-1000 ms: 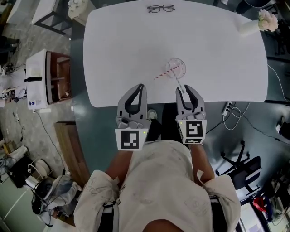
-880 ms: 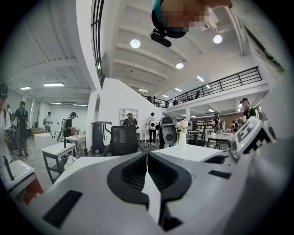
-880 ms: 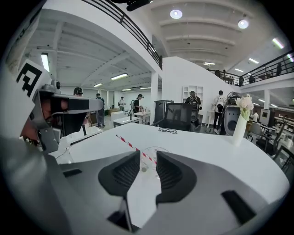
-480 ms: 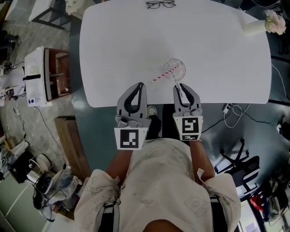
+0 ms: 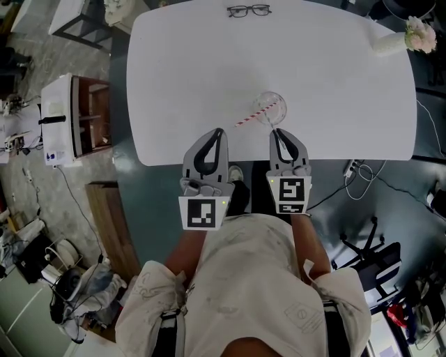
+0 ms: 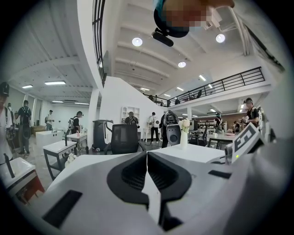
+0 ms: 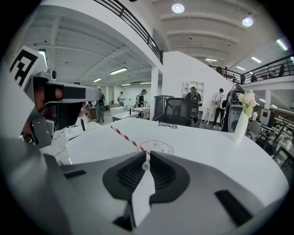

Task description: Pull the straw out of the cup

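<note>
A clear cup (image 5: 270,107) stands near the front edge of the white table (image 5: 209,77), with a red-and-white striped straw (image 5: 251,116) leaning out of it to the left. My right gripper (image 5: 277,133) sits just in front of the cup. It is shut on the end of a thin white straw (image 7: 145,165) that shows between its jaws. In the right gripper view the cup (image 7: 156,148) and striped straw (image 7: 123,134) lie right beyond the right gripper (image 7: 146,158). My left gripper (image 5: 217,132) is at the table edge, left of the cup. The left gripper (image 6: 147,154) is shut and holds nothing.
A pair of glasses (image 5: 247,11) lies at the table's far edge. A white vase with flowers (image 5: 398,39) is at the far right corner. A white cabinet (image 5: 70,122) stands on the floor to the left, and cables (image 5: 357,173) lie on the floor at the right.
My right gripper has drifted slightly left, staying just in front of the cup. The left gripper, cup and striped straw have hardly moved.
</note>
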The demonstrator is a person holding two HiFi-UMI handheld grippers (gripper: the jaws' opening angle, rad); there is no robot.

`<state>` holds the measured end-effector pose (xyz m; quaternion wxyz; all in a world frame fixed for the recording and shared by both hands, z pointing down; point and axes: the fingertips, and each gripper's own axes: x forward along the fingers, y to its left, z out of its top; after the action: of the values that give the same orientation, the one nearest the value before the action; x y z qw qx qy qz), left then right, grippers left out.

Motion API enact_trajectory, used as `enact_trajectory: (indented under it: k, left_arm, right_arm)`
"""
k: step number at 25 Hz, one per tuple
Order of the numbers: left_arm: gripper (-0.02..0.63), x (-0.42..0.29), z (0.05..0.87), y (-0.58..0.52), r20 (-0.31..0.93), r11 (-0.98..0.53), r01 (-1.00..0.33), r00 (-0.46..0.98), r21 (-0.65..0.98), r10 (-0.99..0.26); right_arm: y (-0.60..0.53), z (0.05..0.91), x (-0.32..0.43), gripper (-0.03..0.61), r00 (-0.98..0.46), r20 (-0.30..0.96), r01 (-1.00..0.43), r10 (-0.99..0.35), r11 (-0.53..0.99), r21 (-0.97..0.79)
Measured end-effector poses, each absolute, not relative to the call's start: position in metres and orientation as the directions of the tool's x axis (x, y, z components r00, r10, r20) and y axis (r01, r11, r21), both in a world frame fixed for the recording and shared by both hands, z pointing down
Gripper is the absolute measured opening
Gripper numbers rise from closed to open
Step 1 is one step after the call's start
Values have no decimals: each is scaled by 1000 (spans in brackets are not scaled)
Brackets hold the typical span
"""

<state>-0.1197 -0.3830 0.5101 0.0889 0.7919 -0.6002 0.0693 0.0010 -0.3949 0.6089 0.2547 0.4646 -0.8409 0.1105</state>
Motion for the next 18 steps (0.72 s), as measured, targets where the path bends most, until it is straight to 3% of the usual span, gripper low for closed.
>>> enact_trajectory:
  k: [18]
  left_arm:
    - [6,-121,465,-333,102,-317,-948,318,27,-943]
  right_arm:
    - [-347,565,20,23,-355,470,-877,-808,462,131]
